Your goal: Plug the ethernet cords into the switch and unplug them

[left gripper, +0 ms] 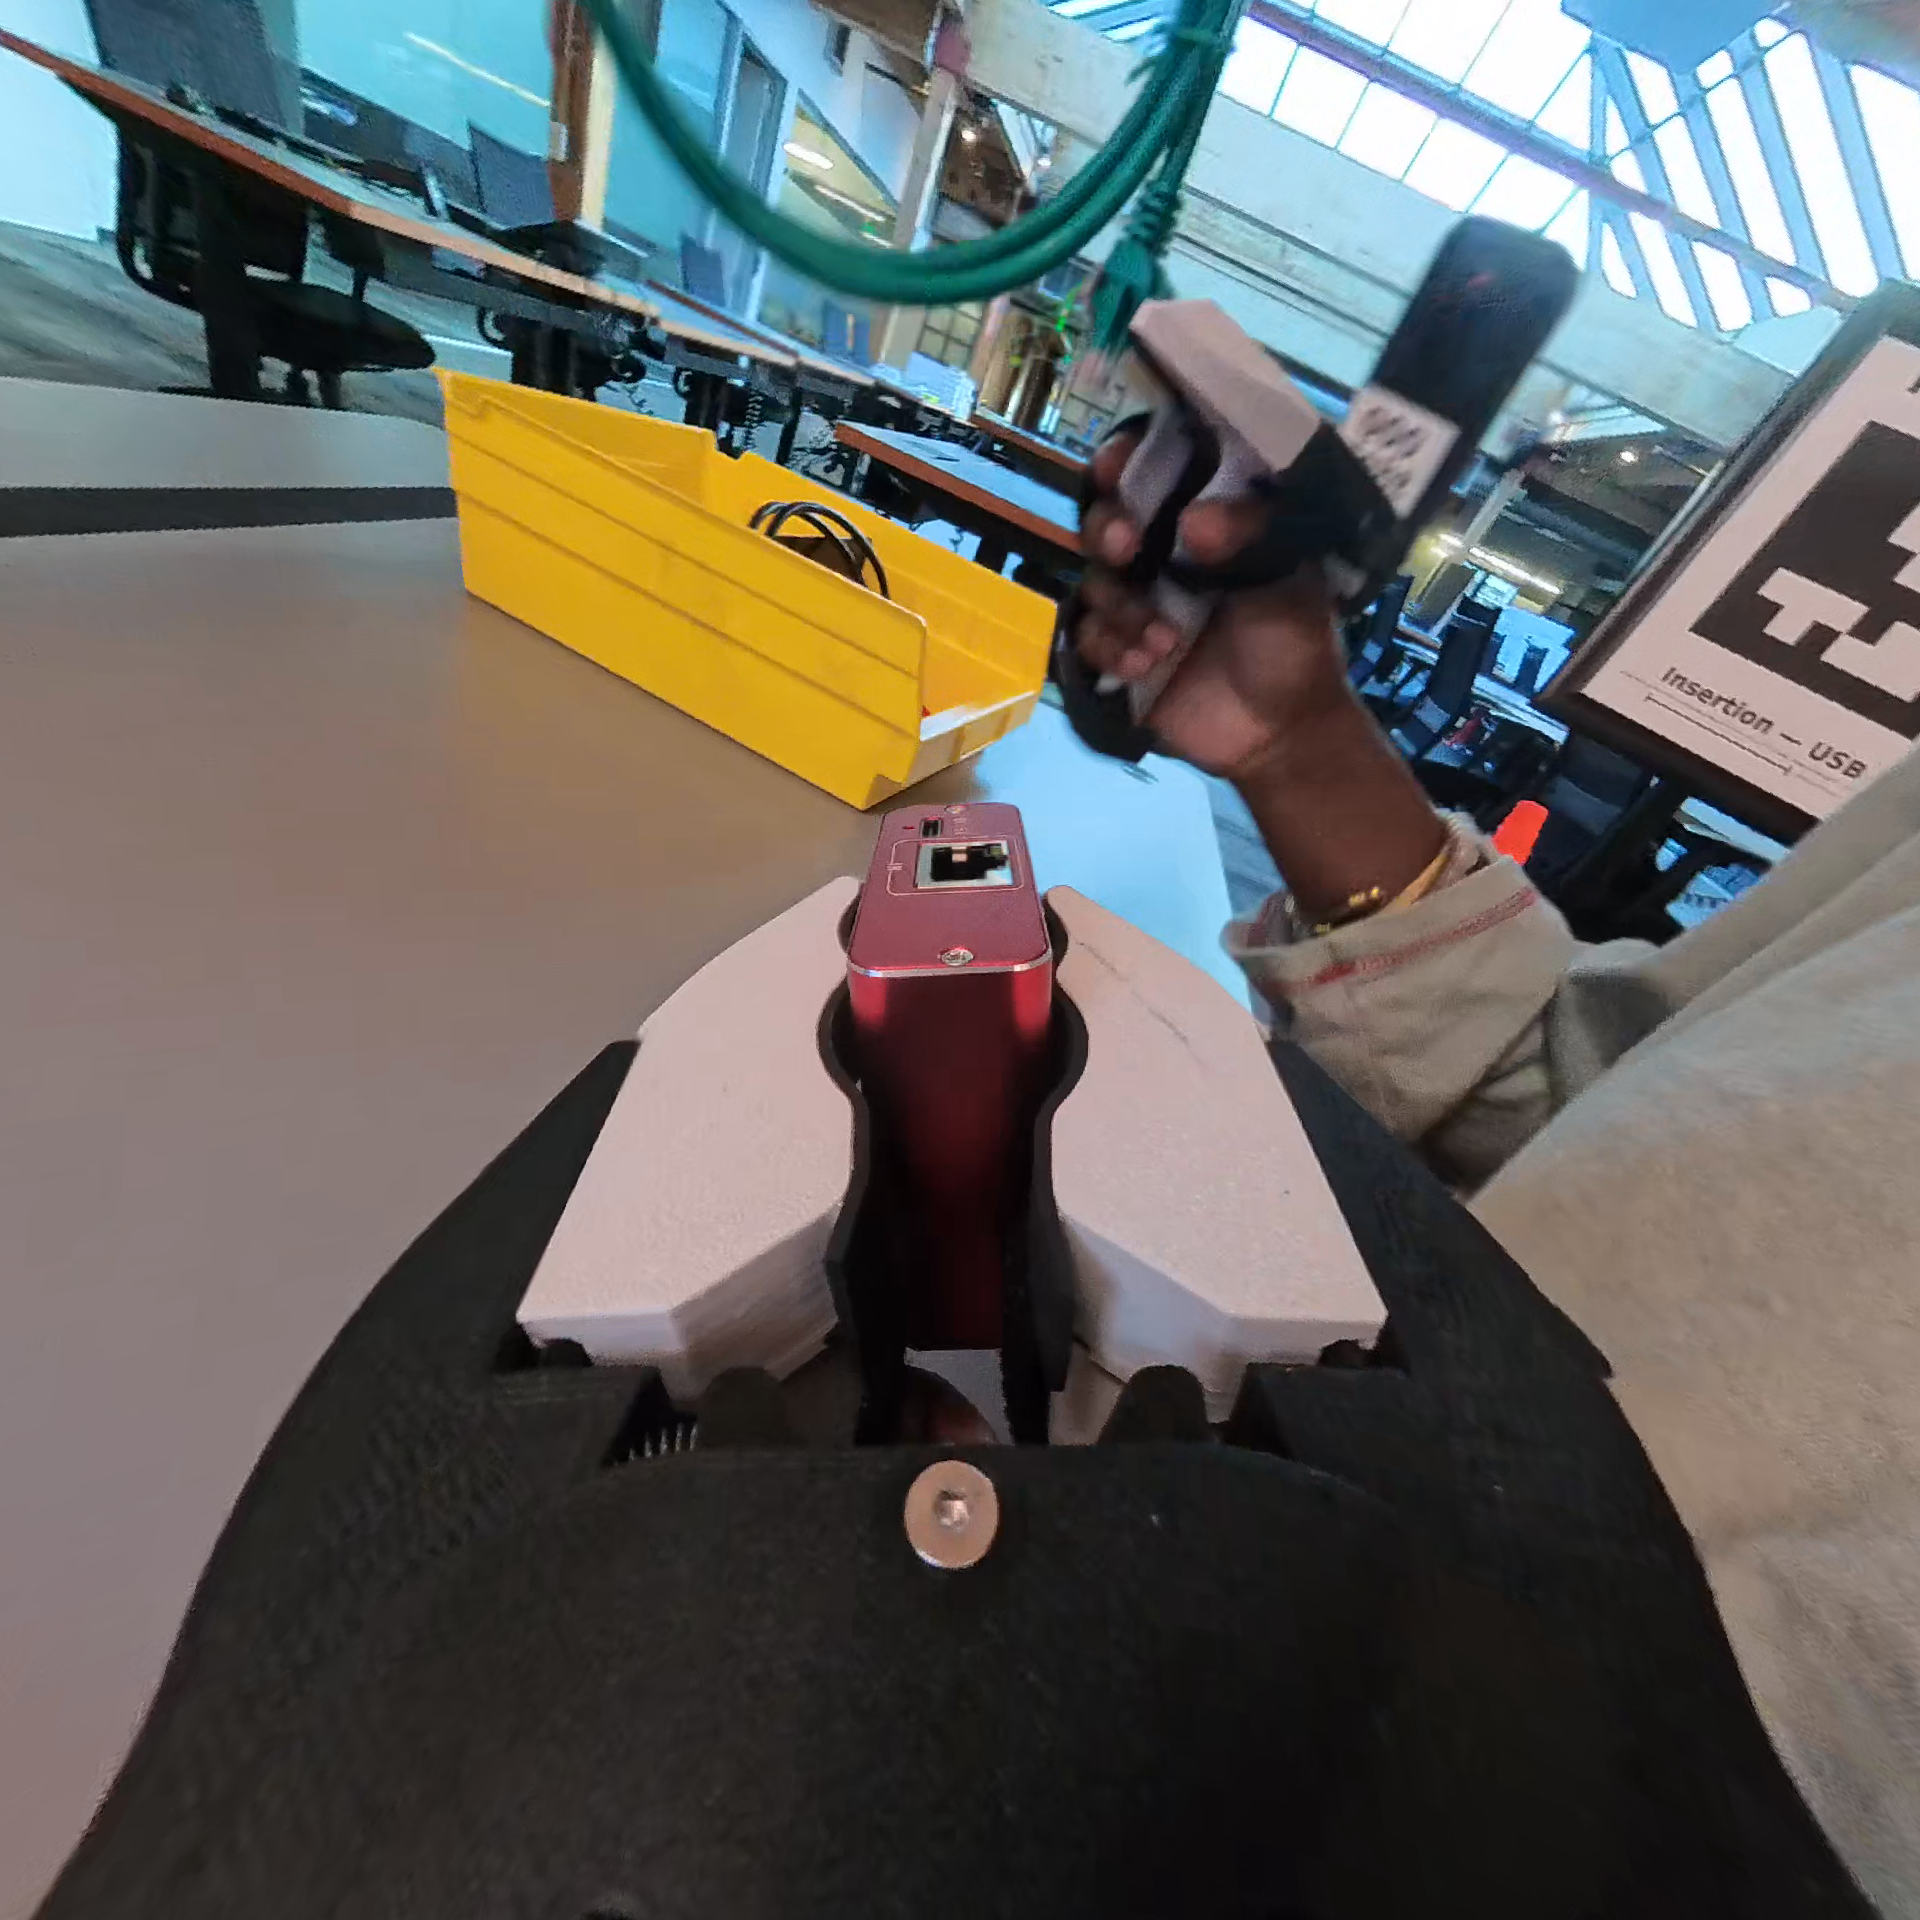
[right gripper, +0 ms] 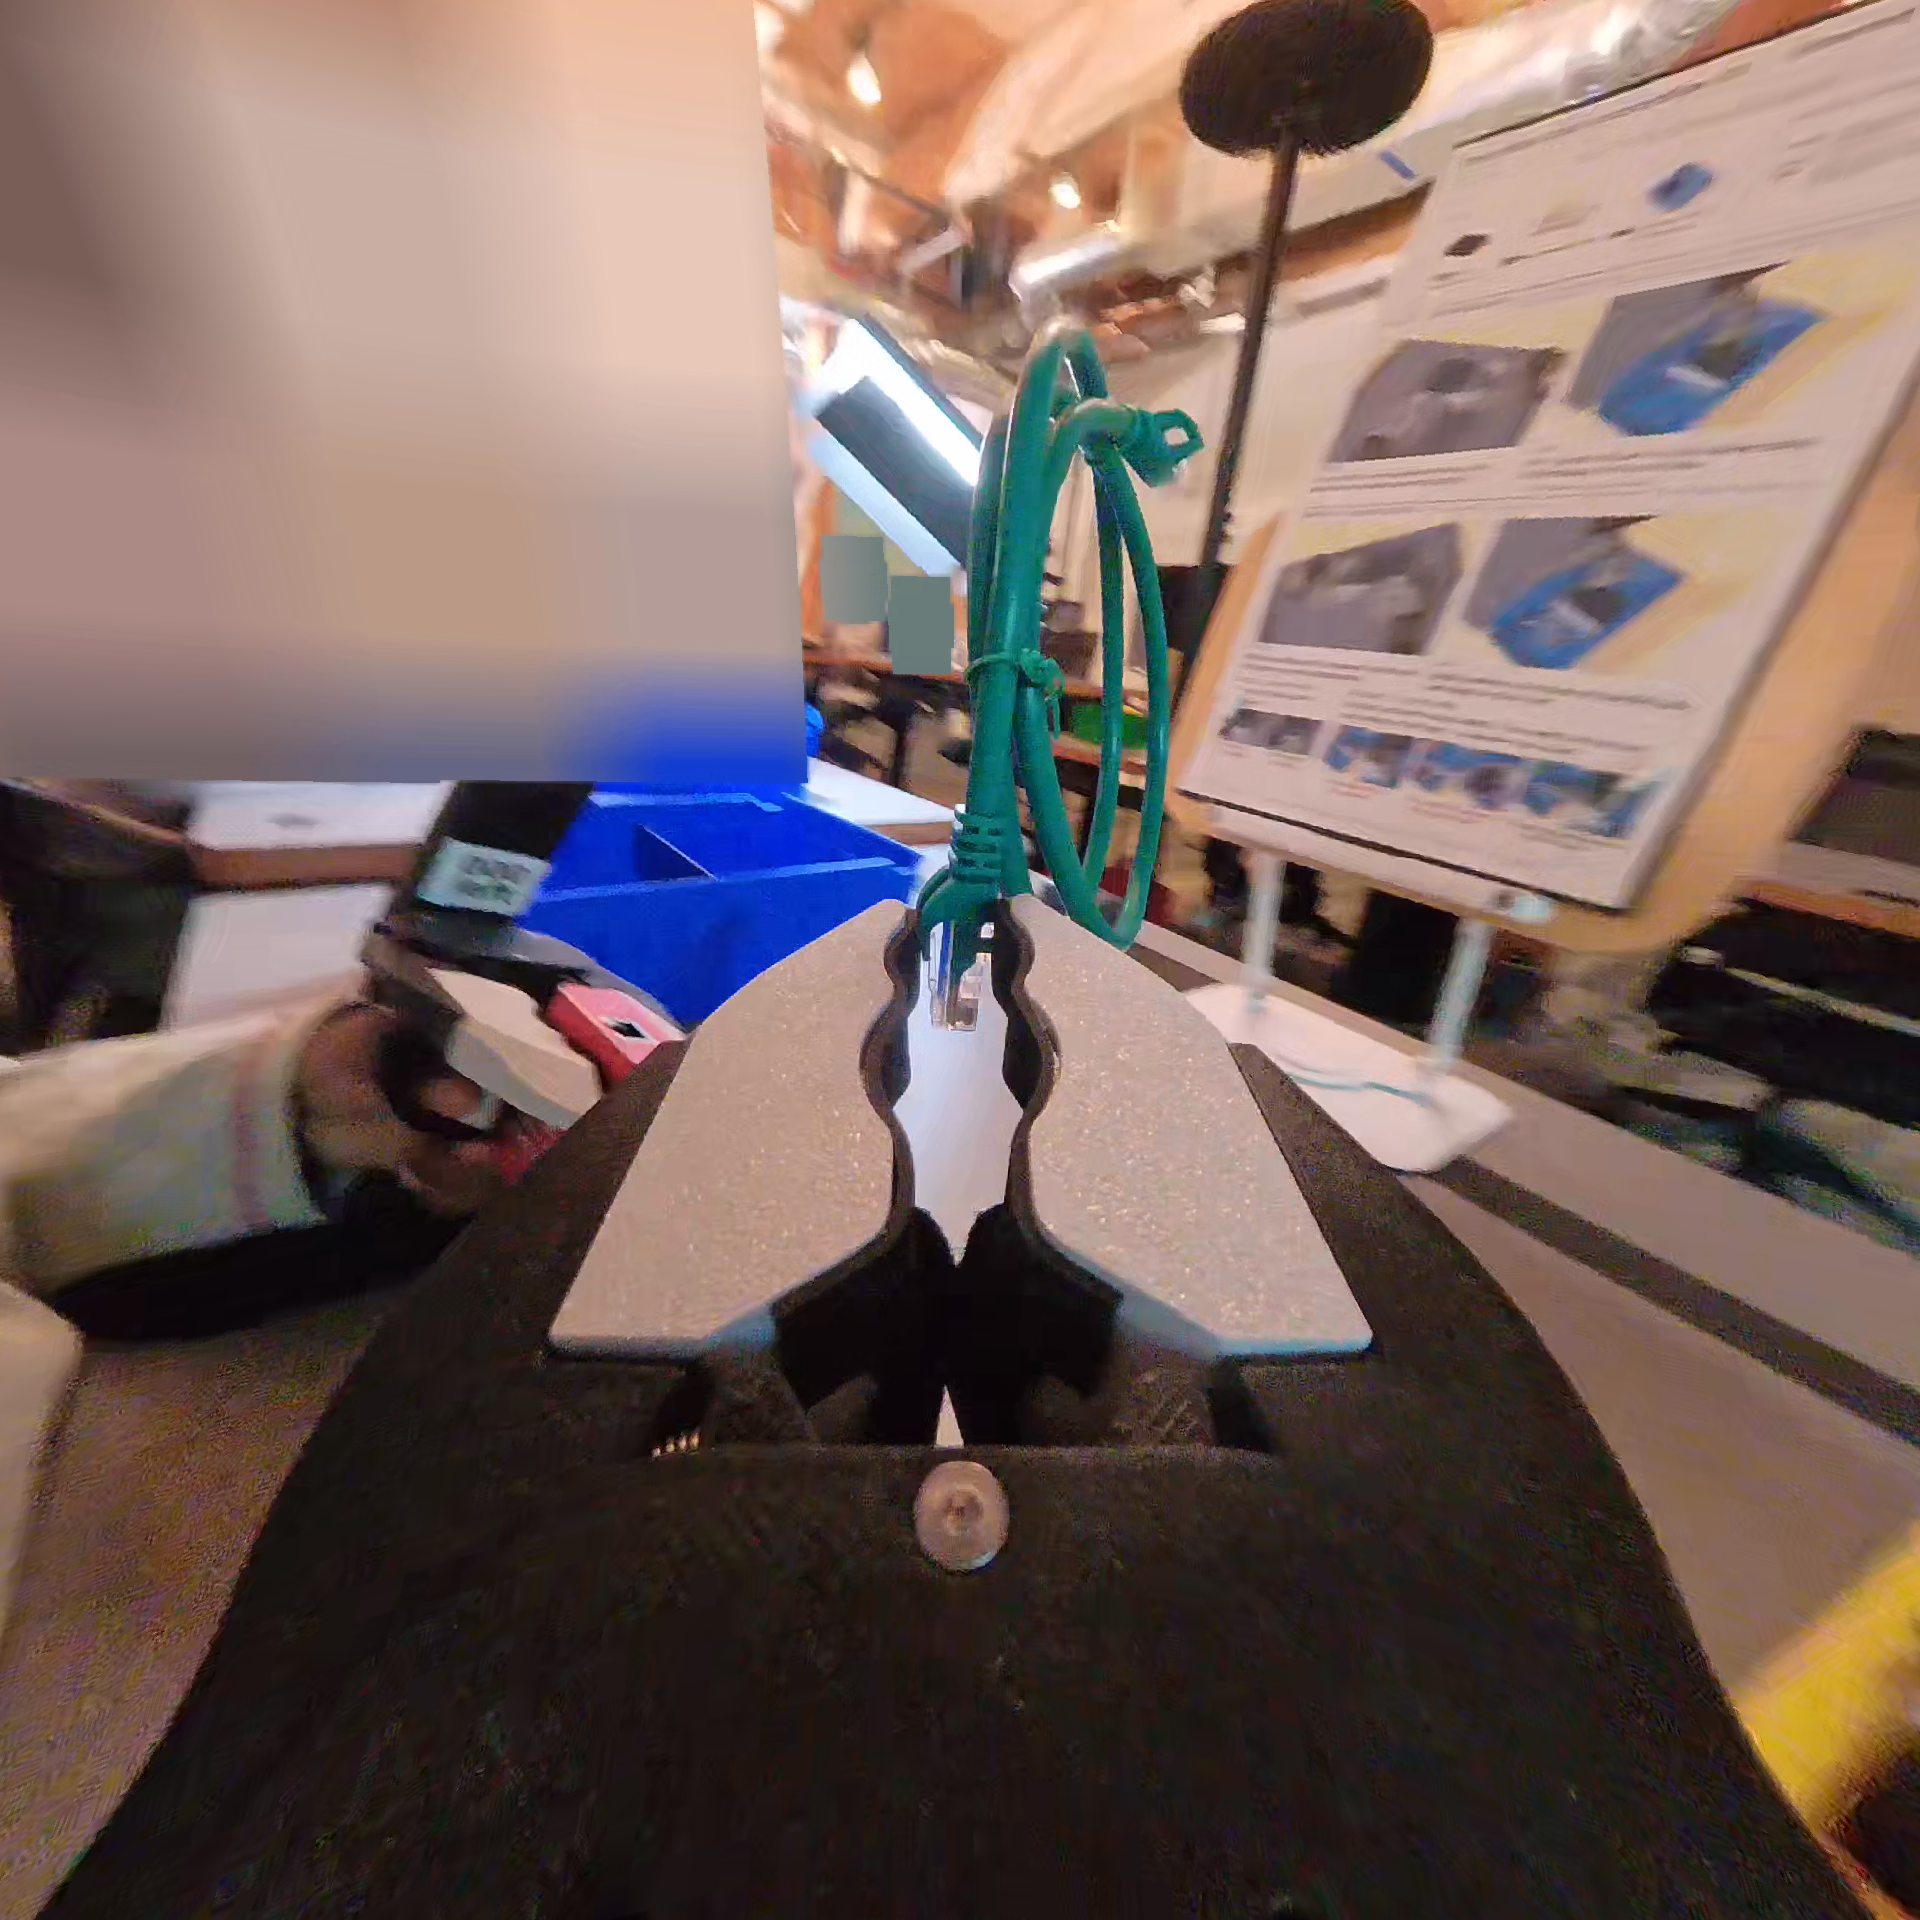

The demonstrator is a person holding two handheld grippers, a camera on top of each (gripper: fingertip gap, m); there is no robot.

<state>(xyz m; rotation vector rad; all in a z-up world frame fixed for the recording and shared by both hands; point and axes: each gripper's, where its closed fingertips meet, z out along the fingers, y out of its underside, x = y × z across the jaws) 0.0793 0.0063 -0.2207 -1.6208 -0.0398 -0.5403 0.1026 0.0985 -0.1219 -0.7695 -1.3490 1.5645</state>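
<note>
A red switch [left gripper: 948,997] sits clamped between the pressed-in fingers of the left gripper [left gripper: 951,914], its open port facing up and away over the grey table [left gripper: 260,831]. Well above and to the right, the right gripper [right gripper: 954,971] pinches the clear plug of a bundled green ethernet cord [right gripper: 1013,644], the rest of the tied coil rising from its fingertips. Plug and port are well apart, and nothing is plugged in yet.

The risk, by the look of it, lies in the meeting: the plug is held only at the tips and could twist or slip if it reaches the port at an angle, and the loose coil could swing and drag it off line. The latch side cannot be made out from here.

Beyond the switch, a yellow bin [left gripper: 727,592] lies on the table with a dark coiled cable [left gripper: 821,535] inside. A blue bin [right gripper: 717,883] stands on the other side; only a divider shows within. An instruction board [right gripper: 1538,499] leans at the right.
</note>
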